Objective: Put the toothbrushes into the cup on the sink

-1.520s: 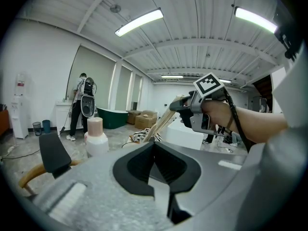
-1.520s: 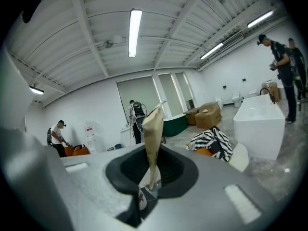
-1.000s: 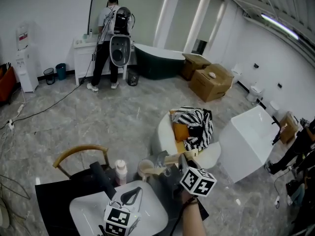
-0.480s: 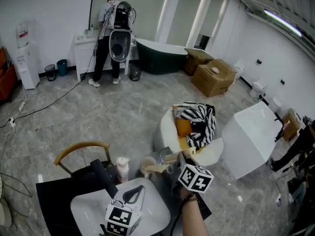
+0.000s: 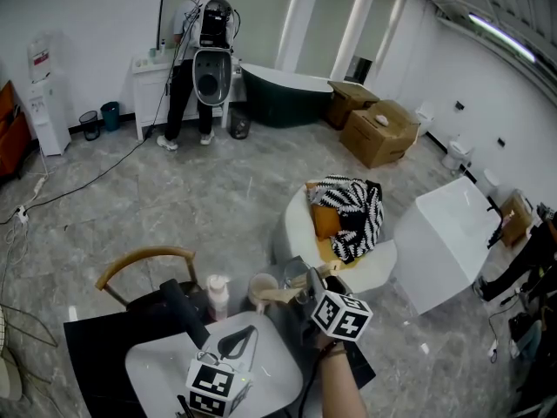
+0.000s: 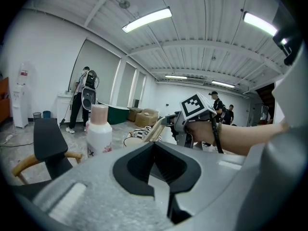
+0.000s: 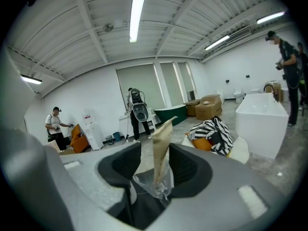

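Grey-floor showroom w/ tubs at back. At far right corner of white sink (image 5: 152,364): cup (image 5: 259,287), near pink-cap bottle (image 5: 215,299). Leaning out of cup: paper-wrapped toothbrush (image 7: 161,146), btw jaws of right gripper (image 5: 305,289). Jaws wide, just been opening, not pinching it, prob. to let it drop in. Over sink bowl: left gripper (image 6: 159,174), shut tight, nothing inside, prob. parked out of the way.

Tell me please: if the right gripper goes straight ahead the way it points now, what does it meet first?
The wrapped toothbrush standing between the right gripper's jaws, which have just been opening and do not press on it. Beyond that probably the cup, but depth is unclear.
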The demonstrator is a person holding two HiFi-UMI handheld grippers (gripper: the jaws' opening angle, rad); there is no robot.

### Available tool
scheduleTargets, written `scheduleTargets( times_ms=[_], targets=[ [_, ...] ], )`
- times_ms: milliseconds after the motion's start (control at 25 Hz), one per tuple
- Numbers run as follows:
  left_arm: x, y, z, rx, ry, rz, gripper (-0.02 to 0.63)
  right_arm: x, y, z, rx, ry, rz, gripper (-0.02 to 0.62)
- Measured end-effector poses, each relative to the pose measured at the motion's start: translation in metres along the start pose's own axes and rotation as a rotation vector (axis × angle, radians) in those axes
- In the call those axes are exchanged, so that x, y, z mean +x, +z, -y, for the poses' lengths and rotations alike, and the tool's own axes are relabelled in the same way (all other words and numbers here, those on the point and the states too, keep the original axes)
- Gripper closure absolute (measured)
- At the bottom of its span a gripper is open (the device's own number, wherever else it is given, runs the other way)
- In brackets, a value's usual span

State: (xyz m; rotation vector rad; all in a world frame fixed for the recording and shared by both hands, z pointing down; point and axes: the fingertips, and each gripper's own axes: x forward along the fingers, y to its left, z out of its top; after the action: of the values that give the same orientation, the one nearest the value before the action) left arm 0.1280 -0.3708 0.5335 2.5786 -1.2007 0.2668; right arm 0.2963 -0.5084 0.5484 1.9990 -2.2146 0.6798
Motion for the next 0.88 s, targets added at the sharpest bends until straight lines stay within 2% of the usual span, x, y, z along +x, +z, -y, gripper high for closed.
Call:
scheduleTargets(
  times_ms=[280, 880],
  targets=[
    [-0.001, -0.002, 0.011, -0.006, -0.008, -0.008, 0.597, -0.012, -0.011, 0.013, 0.022, -0.027, -0.016, 0.402],
    [-0.019, 0.003, 0.017, 0.008, -0.007, 0.003, 0.597, -0.036, -0.017, 0.006, 0.029, -0.048, -0.032, 0.396]
  ],
)
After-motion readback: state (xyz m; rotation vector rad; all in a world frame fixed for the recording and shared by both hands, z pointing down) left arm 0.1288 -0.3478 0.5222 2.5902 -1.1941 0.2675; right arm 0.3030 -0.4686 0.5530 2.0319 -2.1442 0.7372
